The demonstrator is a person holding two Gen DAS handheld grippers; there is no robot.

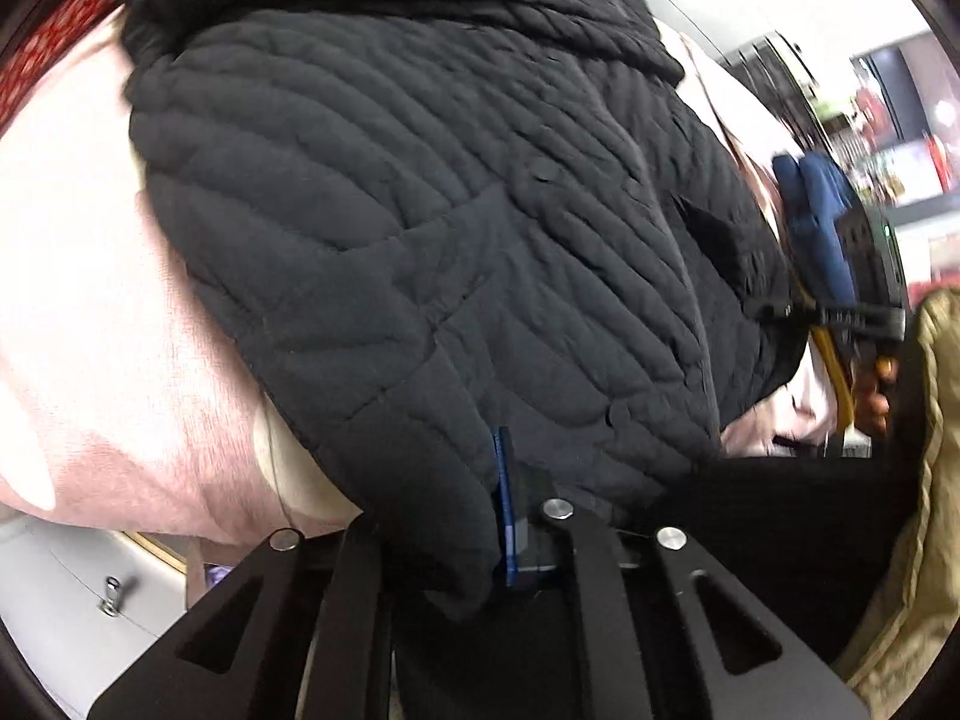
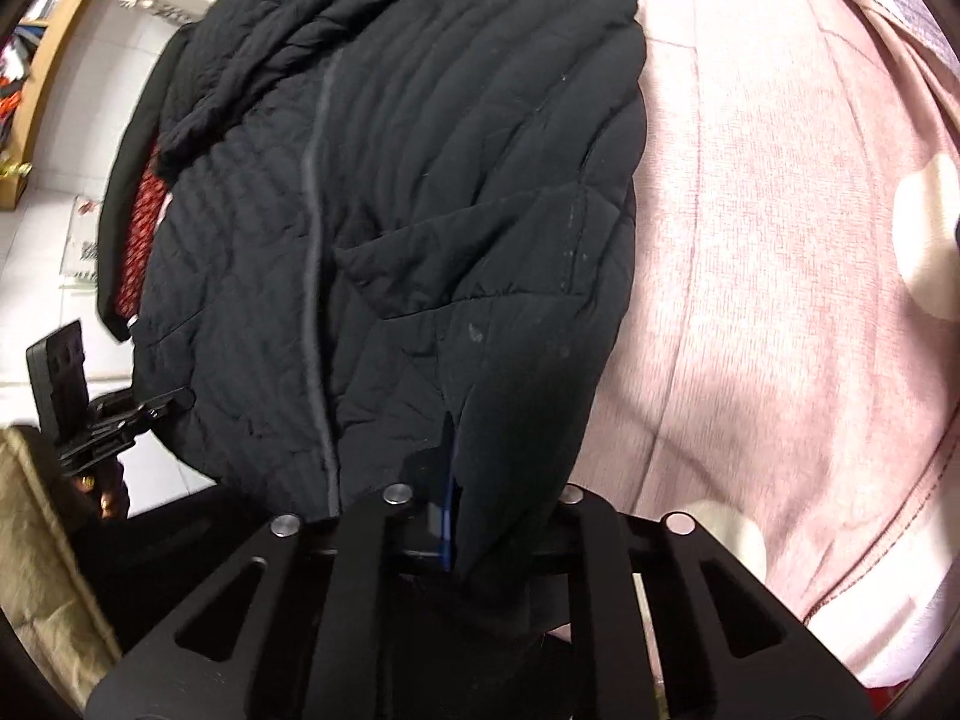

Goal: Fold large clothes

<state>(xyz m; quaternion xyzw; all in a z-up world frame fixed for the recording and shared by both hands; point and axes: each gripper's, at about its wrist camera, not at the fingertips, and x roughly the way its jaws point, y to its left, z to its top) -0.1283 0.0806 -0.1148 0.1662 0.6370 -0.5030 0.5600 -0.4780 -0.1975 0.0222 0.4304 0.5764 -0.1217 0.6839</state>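
Both grippers (image 1: 507, 516) (image 2: 447, 516) angled down; pinching jacket (image 1: 420, 210) hem

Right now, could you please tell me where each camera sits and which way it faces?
Left wrist: on the left gripper, looking down over the black quilted jacket on the pink blanket; right gripper beyond.
Right wrist: on the right gripper, same jacket; left gripper at left.
Shared: jacket hem pinched by both.
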